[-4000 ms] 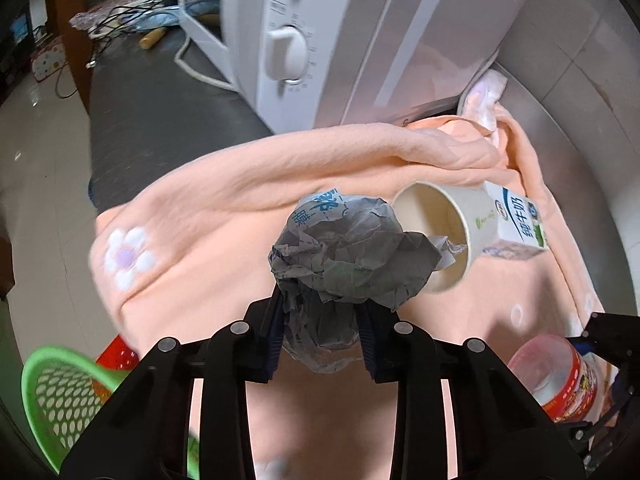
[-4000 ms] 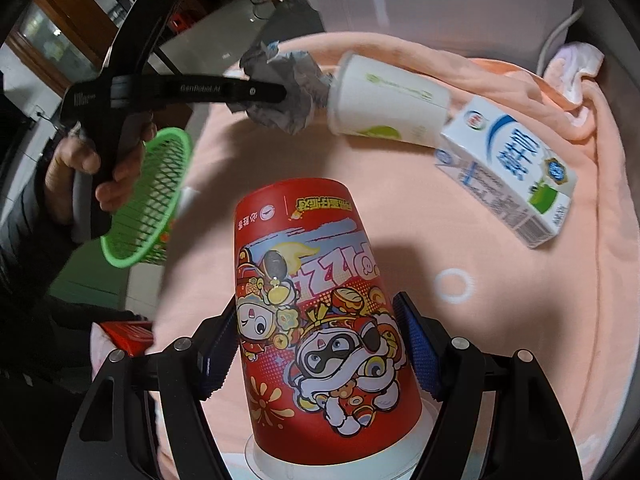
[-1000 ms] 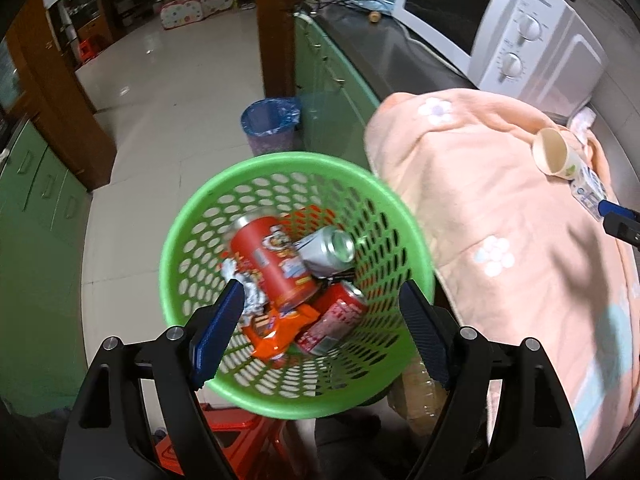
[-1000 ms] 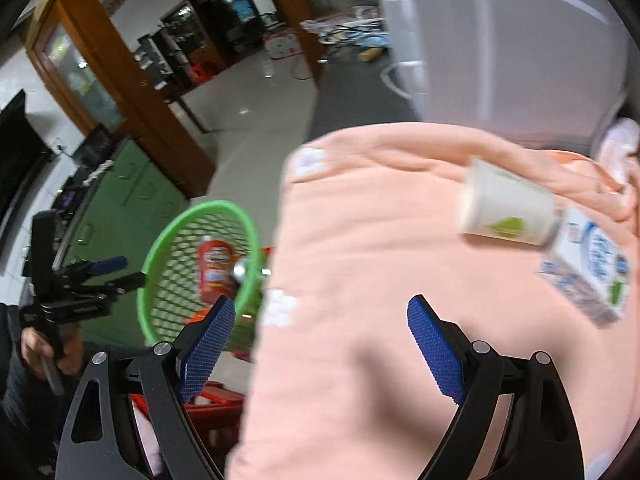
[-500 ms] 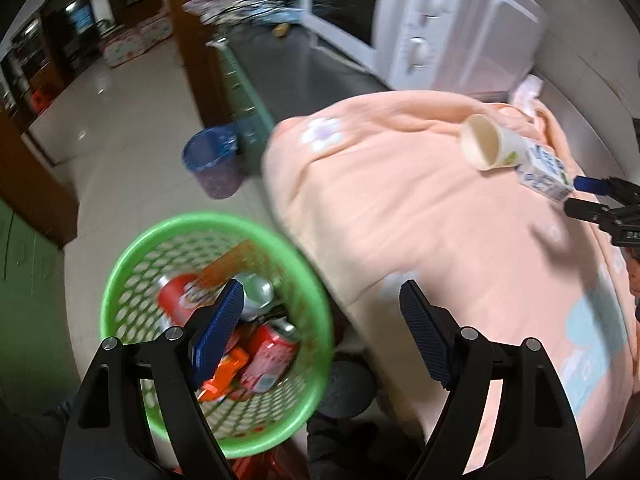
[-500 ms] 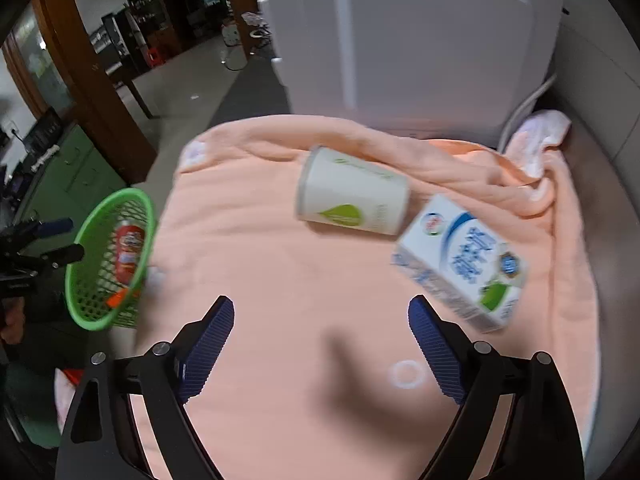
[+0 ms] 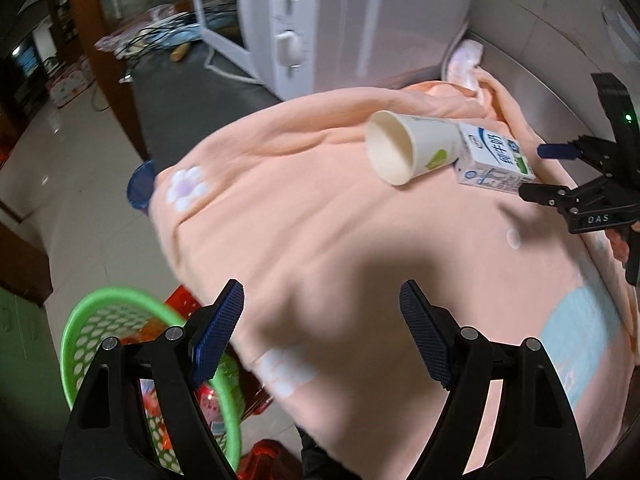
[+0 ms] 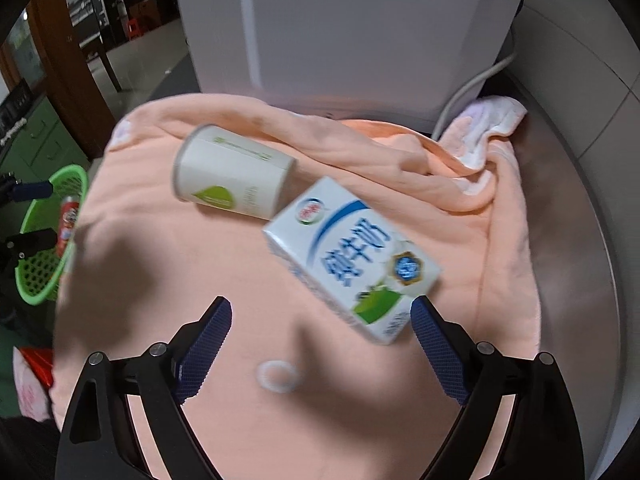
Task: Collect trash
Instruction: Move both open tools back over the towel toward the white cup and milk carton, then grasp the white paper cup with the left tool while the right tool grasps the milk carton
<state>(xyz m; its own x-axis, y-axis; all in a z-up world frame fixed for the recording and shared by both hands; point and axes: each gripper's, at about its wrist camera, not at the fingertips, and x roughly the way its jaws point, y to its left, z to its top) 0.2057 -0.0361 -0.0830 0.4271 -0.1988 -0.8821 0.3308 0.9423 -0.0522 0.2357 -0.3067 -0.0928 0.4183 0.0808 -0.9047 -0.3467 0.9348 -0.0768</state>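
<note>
With both grippers spread empty, the right gripper should straddle the carton just ahead across its narrow sides, leaving the left gripper the cup farther off.

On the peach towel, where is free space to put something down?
The towel lies bare in front of the paper cup and milk carton, toward both open grippers. It is crowded at the back, where cup and carton lie close before the microwave.
</note>
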